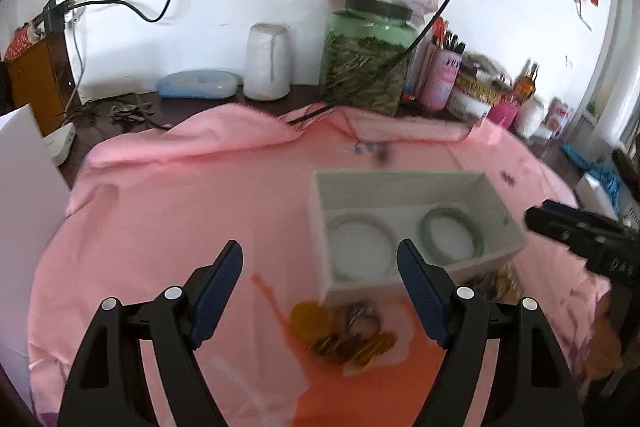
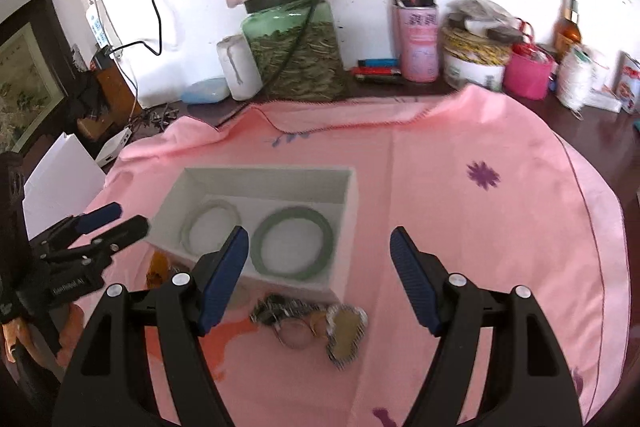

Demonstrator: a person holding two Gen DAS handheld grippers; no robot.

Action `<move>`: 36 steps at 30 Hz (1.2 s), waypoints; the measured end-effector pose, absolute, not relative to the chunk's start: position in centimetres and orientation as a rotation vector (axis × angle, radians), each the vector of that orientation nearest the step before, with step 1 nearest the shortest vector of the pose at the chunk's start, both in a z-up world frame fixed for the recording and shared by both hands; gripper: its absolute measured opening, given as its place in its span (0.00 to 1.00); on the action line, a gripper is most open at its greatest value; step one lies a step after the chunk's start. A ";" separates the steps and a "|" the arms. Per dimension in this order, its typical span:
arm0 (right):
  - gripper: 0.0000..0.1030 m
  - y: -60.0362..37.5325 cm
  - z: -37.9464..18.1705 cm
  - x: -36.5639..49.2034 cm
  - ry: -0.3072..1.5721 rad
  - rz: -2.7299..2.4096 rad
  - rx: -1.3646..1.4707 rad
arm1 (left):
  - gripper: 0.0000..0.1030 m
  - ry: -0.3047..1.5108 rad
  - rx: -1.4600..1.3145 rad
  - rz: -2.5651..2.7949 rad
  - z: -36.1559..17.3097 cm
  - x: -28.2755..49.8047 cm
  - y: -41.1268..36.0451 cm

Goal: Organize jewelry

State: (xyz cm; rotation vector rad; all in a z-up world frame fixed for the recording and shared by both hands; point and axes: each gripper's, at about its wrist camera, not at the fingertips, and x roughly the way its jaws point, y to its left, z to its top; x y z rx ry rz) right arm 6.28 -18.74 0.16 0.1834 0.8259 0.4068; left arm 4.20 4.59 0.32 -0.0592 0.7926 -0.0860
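Observation:
A white open box (image 1: 404,187) (image 2: 348,207) sits on a pink cloth. In it lie a pale green bangle (image 1: 360,243) (image 2: 210,223) and a darker green bangle (image 1: 454,233) (image 2: 294,247). In front of the box lies a pile of loose jewelry: amber beads and rings (image 1: 348,331), and a wire ring with a patterned pendant (image 2: 316,323). My left gripper (image 1: 320,291) (image 2: 116,221) is open and empty above the pile. My right gripper (image 2: 320,275) is open and empty above the pendant; it shows at the right edge of the left wrist view (image 1: 580,235).
Behind the cloth stand a green jar of dried leaves (image 1: 368,55) (image 2: 296,51), a white cup (image 1: 267,61), a blue case (image 1: 198,85), a pink pen holder (image 2: 418,39) and several small containers (image 2: 528,67). A white box lid (image 1: 24,195) stands at the left.

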 end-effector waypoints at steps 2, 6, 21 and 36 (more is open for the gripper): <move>0.65 -19.6 -0.7 5.7 0.843 0.374 0.182 | 0.76 0.807 -0.022 -0.067 -0.4 3.5 5.0; 0.53 -21.3 -2.4 5.5 0.892 0.331 0.213 | 0.76 0.835 0.030 0.000 -2.0 2.7 6.4; 0.49 -20.0 -4.4 5.7 0.975 0.282 0.074 | 0.79 0.877 0.095 -0.027 -3.8 3.3 6.0; 0.46 -16.4 -2.6 3.6 0.908 0.505 0.032 | 0.80 0.855 0.098 -0.210 -3.2 1.8 3.2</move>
